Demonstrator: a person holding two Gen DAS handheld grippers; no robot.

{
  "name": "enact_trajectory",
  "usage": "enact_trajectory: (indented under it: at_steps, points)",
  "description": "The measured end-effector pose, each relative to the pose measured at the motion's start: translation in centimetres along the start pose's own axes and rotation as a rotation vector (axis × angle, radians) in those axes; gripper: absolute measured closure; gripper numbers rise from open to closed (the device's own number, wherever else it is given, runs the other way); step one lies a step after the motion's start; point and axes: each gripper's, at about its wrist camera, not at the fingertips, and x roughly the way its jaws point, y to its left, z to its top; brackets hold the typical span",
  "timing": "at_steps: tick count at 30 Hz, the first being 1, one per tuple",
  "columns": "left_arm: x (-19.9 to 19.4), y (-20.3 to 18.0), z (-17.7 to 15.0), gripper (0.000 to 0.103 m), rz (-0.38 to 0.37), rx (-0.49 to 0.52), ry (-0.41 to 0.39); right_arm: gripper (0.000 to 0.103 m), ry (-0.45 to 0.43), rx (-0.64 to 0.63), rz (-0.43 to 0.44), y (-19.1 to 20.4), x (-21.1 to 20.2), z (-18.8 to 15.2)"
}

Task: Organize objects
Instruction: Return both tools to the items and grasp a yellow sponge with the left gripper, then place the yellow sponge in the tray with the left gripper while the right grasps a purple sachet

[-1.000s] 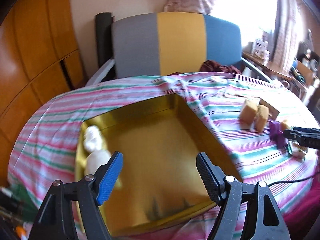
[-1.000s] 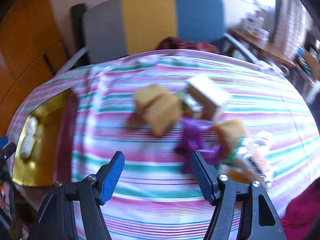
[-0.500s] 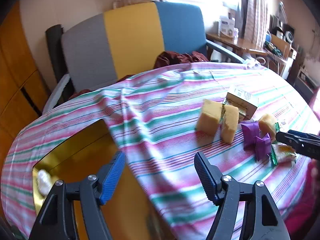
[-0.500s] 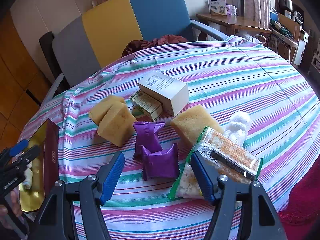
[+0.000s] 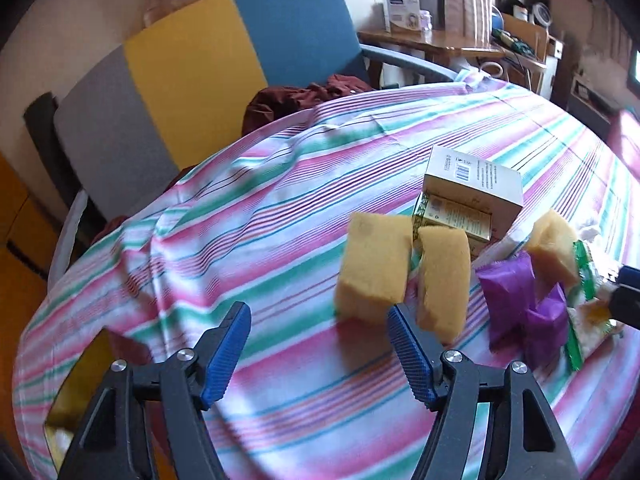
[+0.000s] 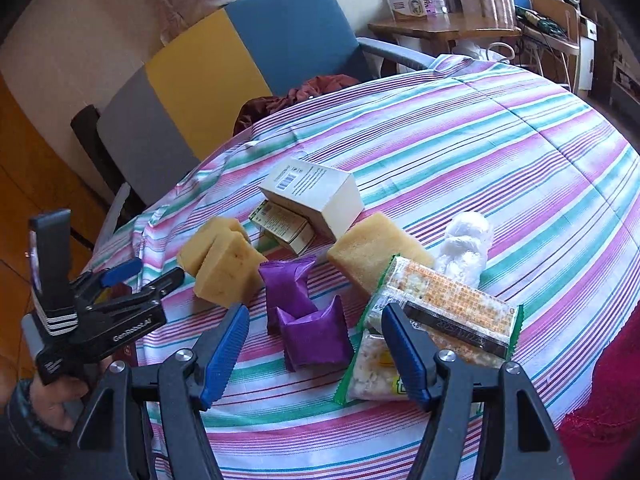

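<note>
On the striped tablecloth lie two yellow sponges side by side, two purple packets, a third sponge, a white box and a snack packet. My left gripper is open and empty, just short of the sponge pair. My right gripper is also open. The nearer purple packet lies between its fingers, and the pads do not touch it. In the right wrist view the left gripper appears at the left, beside the sponges.
A gold tray shows at the lower left of the left wrist view. A small printed box leans under the white box. A white plastic wad lies behind the snack packet. A grey, yellow and blue chair stands beyond the table.
My left gripper has swung right, from over the gold tray to the sponges, and narrowed slightly. The right gripper has rolled and shifted a little, still open by the purple packets.
</note>
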Motion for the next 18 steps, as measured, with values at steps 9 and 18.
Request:
enact_trajectory:
  at_steps: [9,18]
  points:
    - [3.3,-0.9,1.8,0.027,-0.059,0.019,0.028,0.033,-0.019,0.079,0.003,-1.7,-0.4,0.4]
    - [2.4,-0.5,0.5,0.059,-0.173,-0.058,0.049,0.033,0.032,-0.041,0.012,0.3,0.6,-0.1]
